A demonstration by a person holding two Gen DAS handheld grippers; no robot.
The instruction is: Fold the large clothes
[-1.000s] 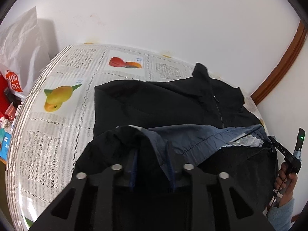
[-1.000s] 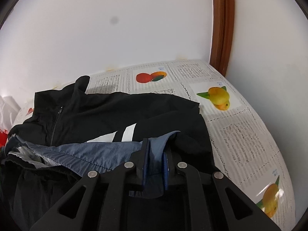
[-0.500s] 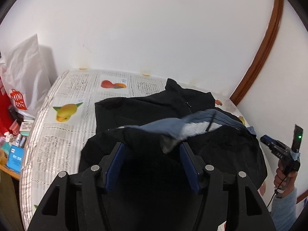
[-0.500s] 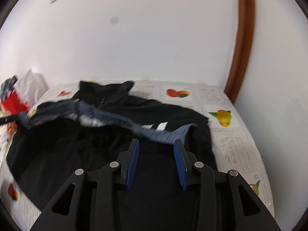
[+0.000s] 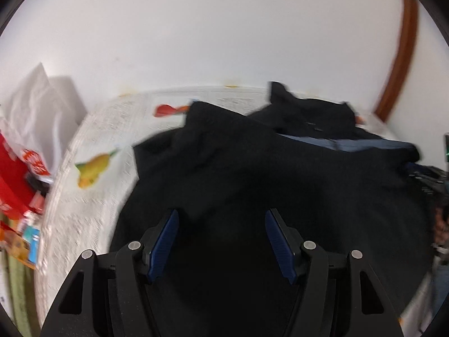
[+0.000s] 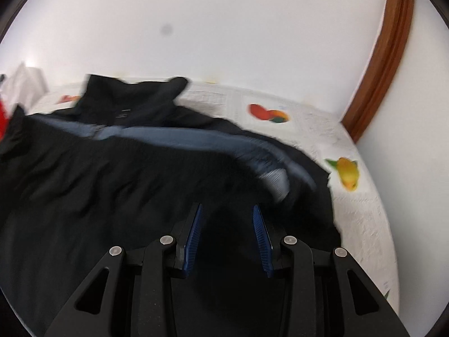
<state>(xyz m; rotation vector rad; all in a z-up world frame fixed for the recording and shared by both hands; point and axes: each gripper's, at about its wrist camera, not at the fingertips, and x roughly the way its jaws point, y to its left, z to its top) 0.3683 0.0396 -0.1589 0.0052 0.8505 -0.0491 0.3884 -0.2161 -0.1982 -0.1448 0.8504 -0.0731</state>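
Both grippers are holding nothing right now. The left gripper [image 5: 220, 238] has its jaws spread wide, the right gripper [image 6: 226, 240] has its jaws parted a bit narrower, nothing but air between the blue pads.

The black jacket [image 5: 266, 174] lies right under and ahead of both, folded bottom-up on the fruit-print tablecloth [image 5: 92, 196]. Its long axis runs roughly 9 to 3 across each view, collar off at 12. The blue lining edge [image 6: 179, 136] sits toward 12 to 1 of the right jaws, so I'd guess that hand is nearer for the next pinch.
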